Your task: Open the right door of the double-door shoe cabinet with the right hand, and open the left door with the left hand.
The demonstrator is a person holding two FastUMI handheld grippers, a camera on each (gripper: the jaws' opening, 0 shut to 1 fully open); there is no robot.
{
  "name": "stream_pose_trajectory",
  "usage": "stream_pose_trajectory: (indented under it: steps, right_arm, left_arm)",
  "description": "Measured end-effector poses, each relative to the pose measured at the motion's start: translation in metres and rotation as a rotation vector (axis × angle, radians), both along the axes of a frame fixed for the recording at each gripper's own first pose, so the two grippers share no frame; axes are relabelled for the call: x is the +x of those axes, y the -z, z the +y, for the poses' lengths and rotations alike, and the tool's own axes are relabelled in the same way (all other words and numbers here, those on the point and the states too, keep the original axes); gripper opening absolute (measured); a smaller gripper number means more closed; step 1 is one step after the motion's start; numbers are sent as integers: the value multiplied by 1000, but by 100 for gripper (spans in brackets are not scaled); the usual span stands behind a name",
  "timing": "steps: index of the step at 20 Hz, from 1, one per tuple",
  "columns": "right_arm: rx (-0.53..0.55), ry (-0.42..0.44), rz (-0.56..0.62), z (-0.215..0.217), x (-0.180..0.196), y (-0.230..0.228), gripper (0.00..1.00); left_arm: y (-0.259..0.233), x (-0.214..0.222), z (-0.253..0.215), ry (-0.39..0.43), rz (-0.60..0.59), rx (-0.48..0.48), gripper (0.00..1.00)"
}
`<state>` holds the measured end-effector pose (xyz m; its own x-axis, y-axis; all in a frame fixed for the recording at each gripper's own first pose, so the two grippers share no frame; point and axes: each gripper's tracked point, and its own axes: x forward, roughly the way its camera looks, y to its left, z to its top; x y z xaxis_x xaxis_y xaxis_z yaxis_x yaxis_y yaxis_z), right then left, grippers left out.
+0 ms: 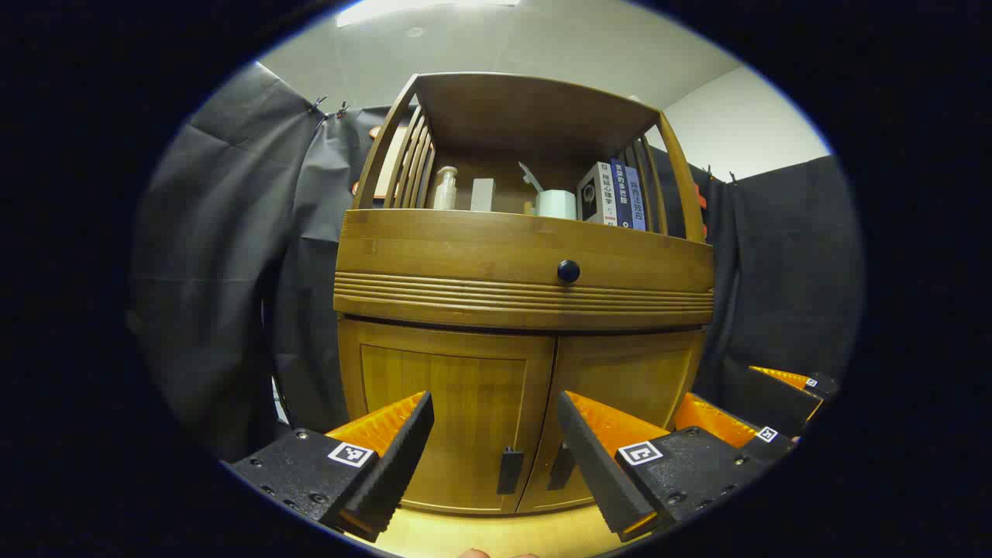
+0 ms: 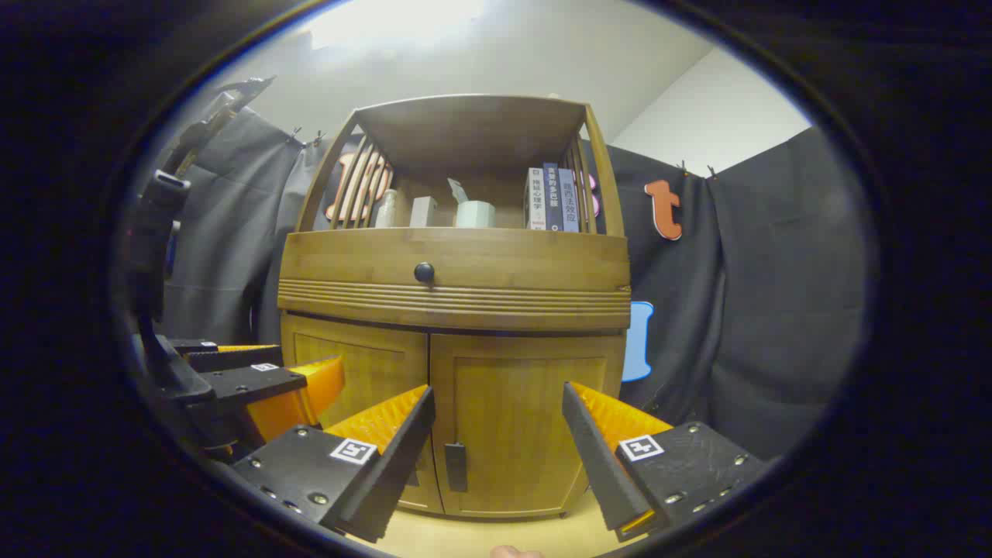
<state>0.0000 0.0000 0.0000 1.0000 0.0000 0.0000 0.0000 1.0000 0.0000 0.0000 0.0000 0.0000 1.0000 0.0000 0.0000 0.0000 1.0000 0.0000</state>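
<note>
- Right gripper (image 2: 496,434): jaws apart, empty, short of the shoe cabinet (image 2: 453,310); the right door's handle (image 2: 456,466), a vertical tab, sits lower centre, slightly left of the gap.
- Left gripper (image 1: 496,438): jaws apart, empty; the left door's handle (image 1: 509,470) stands upright between them, farther off.
- Both doors look closed.

Right gripper's fingers (image 2: 372,457) hide the left door's handle; book spines (image 1: 620,194) too small to read.
</note>
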Motion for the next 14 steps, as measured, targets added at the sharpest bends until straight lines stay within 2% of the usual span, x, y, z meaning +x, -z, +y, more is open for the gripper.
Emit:
stream_pose_trajectory:
  steps: [14]
  right_arm:
    - [-2,21,4,-13,-30,-2,98]
  left_arm:
    - [-7,-26,-21,32,-32,46,98]
